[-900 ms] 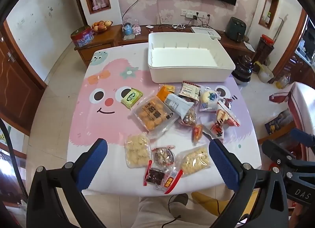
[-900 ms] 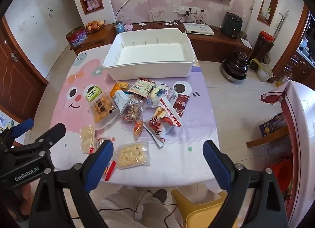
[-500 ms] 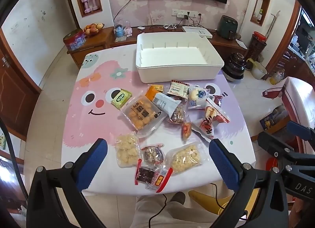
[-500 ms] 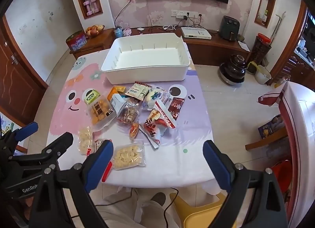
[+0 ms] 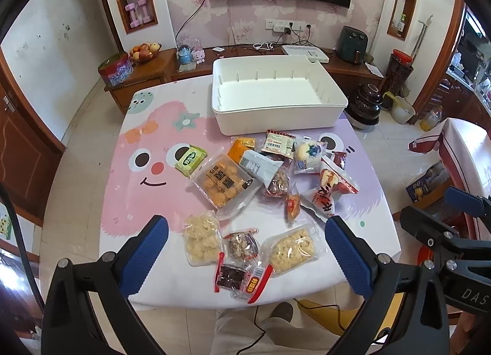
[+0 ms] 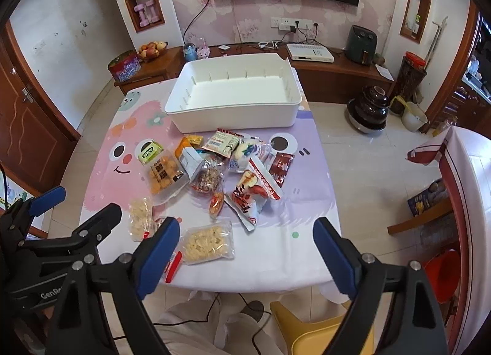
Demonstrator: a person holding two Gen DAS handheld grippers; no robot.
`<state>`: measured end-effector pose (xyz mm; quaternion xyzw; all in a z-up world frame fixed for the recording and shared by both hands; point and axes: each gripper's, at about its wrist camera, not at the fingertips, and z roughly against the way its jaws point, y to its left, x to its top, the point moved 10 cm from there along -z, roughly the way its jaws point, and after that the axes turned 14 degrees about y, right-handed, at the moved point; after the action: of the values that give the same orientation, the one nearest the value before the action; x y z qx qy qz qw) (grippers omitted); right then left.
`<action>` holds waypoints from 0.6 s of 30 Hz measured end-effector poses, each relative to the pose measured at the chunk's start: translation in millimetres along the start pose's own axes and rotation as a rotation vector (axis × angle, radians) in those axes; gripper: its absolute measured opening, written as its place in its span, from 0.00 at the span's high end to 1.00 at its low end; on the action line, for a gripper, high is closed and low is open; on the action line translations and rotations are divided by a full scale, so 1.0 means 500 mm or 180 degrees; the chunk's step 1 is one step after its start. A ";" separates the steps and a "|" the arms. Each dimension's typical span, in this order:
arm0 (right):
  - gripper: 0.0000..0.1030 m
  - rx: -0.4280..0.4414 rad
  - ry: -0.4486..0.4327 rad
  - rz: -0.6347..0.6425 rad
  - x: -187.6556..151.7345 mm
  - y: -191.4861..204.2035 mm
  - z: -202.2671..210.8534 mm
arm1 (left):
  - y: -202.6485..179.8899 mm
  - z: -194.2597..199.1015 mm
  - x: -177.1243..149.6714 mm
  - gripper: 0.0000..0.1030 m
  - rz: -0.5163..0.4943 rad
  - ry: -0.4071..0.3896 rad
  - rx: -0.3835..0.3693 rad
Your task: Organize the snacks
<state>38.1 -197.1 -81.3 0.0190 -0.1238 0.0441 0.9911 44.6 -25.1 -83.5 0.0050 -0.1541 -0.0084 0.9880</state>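
Several snack packets lie in a loose pile on the cartoon tablecloth (image 5: 144, 201), among them a clear bag of orange biscuits (image 5: 225, 184), a red-and-white bag (image 5: 328, 189) and pale puffed snacks (image 5: 293, 249). An empty white bin (image 5: 276, 103) stands at the table's far side; it also shows in the right wrist view (image 6: 236, 97). My left gripper (image 5: 245, 256) is open and empty, held high above the table's near edge. My right gripper (image 6: 245, 256) is open and empty, also high above the near edge, to the right of the left one.
A wooden sideboard (image 5: 153, 69) with a fruit bowl and a red tin runs behind the table. A dark pot (image 6: 368, 109) stands on the floor at the right. A yellow chair (image 6: 322, 333) and the person's legs are below the near edge.
Both grippers have risen and drawn back from the table, so the table and bin look smaller. Both stay open. The snacks have not moved.
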 end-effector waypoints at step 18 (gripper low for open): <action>0.13 0.0036 -0.0059 0.0023 0.000 0.015 0.012 | 0.016 0.017 0.000 0.02 0.0005 -0.0097 0.0065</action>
<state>36.0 -190.1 -75.3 0.0245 -0.1328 0.0481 0.9897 42.1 -17.3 -75.6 0.0149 -0.1692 -0.0061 0.9855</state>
